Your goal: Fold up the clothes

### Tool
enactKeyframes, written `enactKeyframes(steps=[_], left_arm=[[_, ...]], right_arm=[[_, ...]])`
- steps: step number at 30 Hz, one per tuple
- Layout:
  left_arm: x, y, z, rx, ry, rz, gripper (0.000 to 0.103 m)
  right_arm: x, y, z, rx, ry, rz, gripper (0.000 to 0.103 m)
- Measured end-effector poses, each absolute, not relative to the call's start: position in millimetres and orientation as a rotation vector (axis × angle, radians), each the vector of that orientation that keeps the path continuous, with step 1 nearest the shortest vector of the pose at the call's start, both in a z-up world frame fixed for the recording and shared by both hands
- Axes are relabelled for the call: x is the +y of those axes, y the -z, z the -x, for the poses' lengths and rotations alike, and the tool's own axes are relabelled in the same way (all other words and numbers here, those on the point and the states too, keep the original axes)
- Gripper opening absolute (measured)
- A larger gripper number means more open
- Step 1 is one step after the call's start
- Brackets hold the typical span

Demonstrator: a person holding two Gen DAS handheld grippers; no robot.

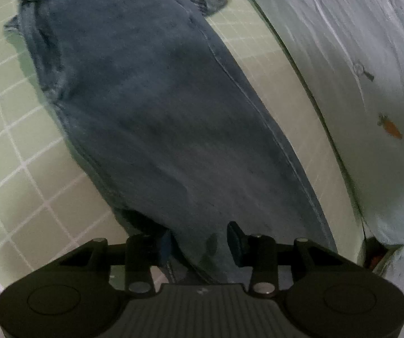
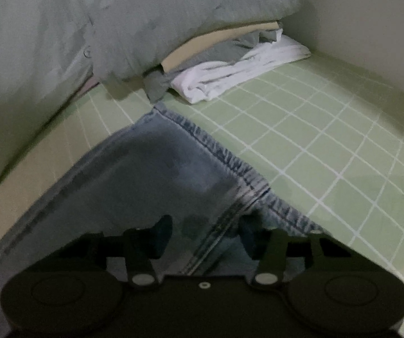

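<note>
Jeans (image 1: 157,112) stretched over the green checked sheet (image 1: 10,152); left gripper (image 1: 199,242) straddles denim at 1 end, right gripper (image 2: 206,235) straddles the hem seam, pads near the cloth but actual pinch unclear

sheet (image 2: 328,152): pale green with a white grid, spread flat over the surface.
pillow (image 2: 190,19): grey-green, far left, resting on a pile of cloth.
wall (image 2: 371,28): plain and pale, at the far right.
duvet (image 1: 357,42): pale, creased, along the right side in the left wrist view.
carrot print (image 1: 390,126): small, orange, on the duvet.
</note>
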State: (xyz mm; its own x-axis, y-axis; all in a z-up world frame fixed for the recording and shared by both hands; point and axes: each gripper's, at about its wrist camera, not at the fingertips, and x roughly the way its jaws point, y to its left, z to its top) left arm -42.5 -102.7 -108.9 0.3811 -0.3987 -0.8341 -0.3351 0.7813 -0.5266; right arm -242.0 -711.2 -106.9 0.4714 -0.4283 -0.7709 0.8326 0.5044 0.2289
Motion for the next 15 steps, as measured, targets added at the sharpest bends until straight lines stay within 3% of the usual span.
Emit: enactKeyframes(steps=[5,6,7,8,10,15], left_arm=[[-110,122,41,1.225,0.038,0.731,0.042],[-110,121,42,1.218,0.041,0.732,0.036],[-109,121,43,1.209,0.045,0.73,0.016],[-110,119,43,1.202,0.04,0.72,0.009],[-106,116,47,1.186,0.031,0.721,0.005],[-103,96,54,1.112,0.072,0.736,0.004]], right_arm=[[-716,111,242,0.722,0.847,-0.67,0.05],[-716,111,242,0.723,0.846,-0.665,0.05],[-716,111,241,0.725,0.846,-0.66,0.05],[-715,111,241,0.725,0.843,-0.65,0.045],[-715,110,241,0.722,0.832,-0.623,0.016],[-717,86,257,0.613,0.805,-0.601,0.01]])
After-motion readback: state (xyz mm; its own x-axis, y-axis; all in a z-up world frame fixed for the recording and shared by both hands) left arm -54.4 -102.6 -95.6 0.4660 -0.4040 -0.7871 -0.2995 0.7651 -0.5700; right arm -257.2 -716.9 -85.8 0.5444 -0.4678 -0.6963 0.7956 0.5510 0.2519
